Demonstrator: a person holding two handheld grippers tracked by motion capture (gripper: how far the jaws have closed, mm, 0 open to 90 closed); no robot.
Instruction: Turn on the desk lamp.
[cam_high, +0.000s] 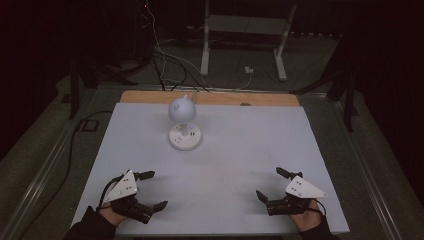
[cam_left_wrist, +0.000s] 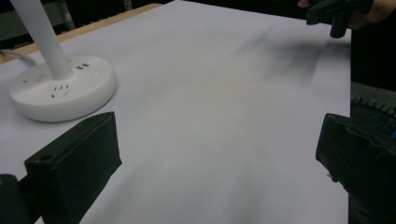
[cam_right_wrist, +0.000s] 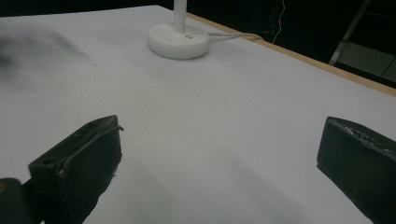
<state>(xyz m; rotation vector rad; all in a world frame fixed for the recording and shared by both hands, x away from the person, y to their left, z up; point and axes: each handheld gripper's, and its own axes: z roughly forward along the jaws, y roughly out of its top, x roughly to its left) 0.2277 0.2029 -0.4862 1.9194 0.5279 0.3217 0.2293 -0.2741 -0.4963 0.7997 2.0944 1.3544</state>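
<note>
The left tongs (cam_high: 156, 190) rest near the counter's (cam_high: 240, 150) front left edge, jaws wide apart, empty. The lamp (cam_high: 184, 125) stands upright toward the far side, left of centre, well apart from both. The right tongs (cam_high: 274, 184) sit front right, equally spread. Likely the start: next comes a reach forward to the lamp.

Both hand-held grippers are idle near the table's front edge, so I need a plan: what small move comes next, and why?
Probably ease the left hand-held gripper forward toward the white desk lamp. Its jaws are open and empty, the lamp stands untouched far up the table, and the lamp's round base lies ahead on that gripper's side.
</note>
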